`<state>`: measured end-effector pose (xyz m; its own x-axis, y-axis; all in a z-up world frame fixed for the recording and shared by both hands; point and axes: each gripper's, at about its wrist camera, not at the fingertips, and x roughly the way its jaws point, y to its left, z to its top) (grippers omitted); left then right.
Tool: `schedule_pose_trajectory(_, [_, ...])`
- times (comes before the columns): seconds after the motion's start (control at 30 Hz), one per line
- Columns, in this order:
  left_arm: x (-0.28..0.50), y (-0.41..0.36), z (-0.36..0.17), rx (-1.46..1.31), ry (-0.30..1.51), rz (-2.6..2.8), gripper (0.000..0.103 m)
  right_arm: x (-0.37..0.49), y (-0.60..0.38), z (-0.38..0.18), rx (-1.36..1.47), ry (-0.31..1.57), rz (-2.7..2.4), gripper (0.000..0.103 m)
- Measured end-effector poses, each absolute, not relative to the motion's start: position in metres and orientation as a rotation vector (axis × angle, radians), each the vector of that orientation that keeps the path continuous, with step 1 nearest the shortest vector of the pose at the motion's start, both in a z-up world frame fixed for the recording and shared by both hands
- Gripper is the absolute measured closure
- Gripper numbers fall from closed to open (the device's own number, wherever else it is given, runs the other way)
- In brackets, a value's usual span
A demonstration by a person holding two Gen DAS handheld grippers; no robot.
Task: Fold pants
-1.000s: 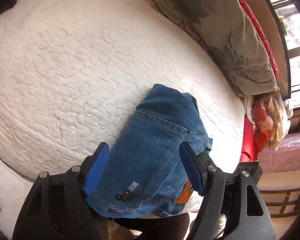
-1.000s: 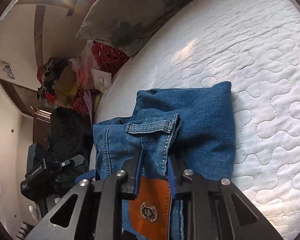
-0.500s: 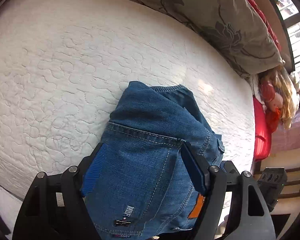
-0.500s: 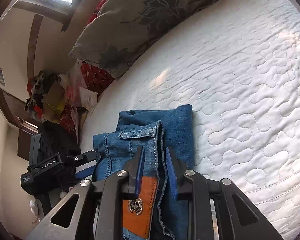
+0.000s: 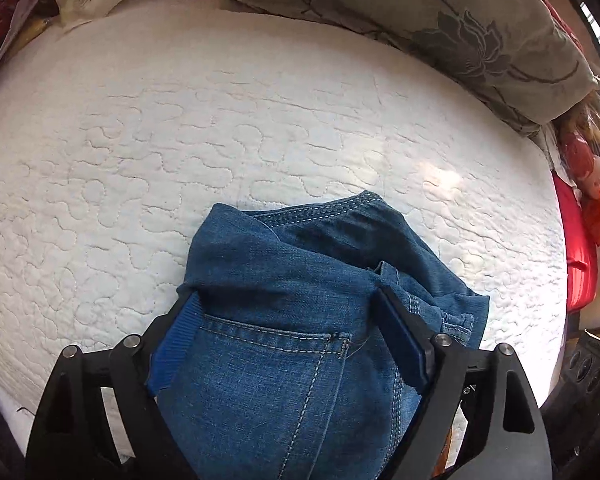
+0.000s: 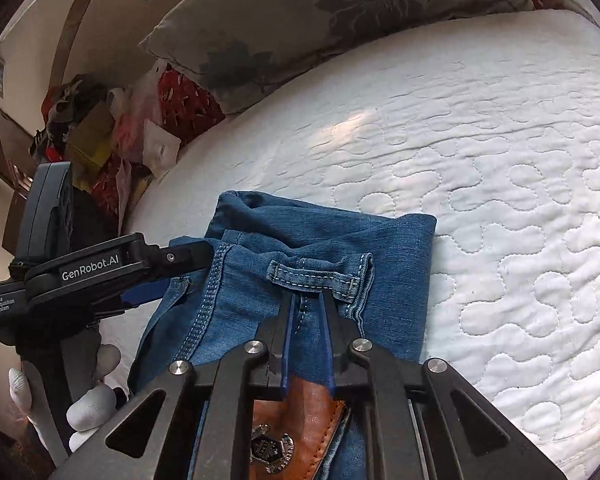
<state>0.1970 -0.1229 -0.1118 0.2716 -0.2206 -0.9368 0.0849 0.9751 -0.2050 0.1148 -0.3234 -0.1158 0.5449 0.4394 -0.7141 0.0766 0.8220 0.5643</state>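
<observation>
Jaws straddle bunched, folded jeans (image 5: pixel 284 344).

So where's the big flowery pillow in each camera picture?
Left wrist view: the flowered grey pillow lies along the top, running to the upper right, beyond the white quilted mattress.
Right wrist view: it lies across the top, centre to left, at the mattress's far edge.
Shared landmark: the folded blue jeans, low in the middle of both pictures.
</observation>
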Motion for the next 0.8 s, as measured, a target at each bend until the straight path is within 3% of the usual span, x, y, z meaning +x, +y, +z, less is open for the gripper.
schedule_pose_trajectory(0.13, [0.188, -0.108, -0.101, -0.147, 1.273, -0.206, 0.017, 0.101, -0.331, -0.104, 0.640, 0.980, 0.234, 0.085])
schedule_pose_trajectory(0.27, [0.176, -0.101, -0.090, -0.119, 1.246, -0.198, 0.017, 0.080, -0.334, -0.094, 0.666, 0.968, 0.229, 0.072])
schedule_pose_trajectory(0.43, [0.159, -0.092, -0.079, -0.097, 1.225, -0.199, 0.017, 0.058, -0.335, -0.091, 0.687, 0.981, 0.205, 0.069])
schedule_pose_trajectory(0.53, [0.150, -0.084, -0.076, -0.090, 1.224, -0.203, 0.017, 0.046, -0.334, -0.094, 0.710, 1.000, 0.196, 0.057])
schedule_pose_trajectory(0.8, [0.109, -0.008, -0.118, -0.297, 1.352, -0.179, 0.017, 0.027, -0.316, -0.115, 0.805, 1.063, 0.250, 0.050])
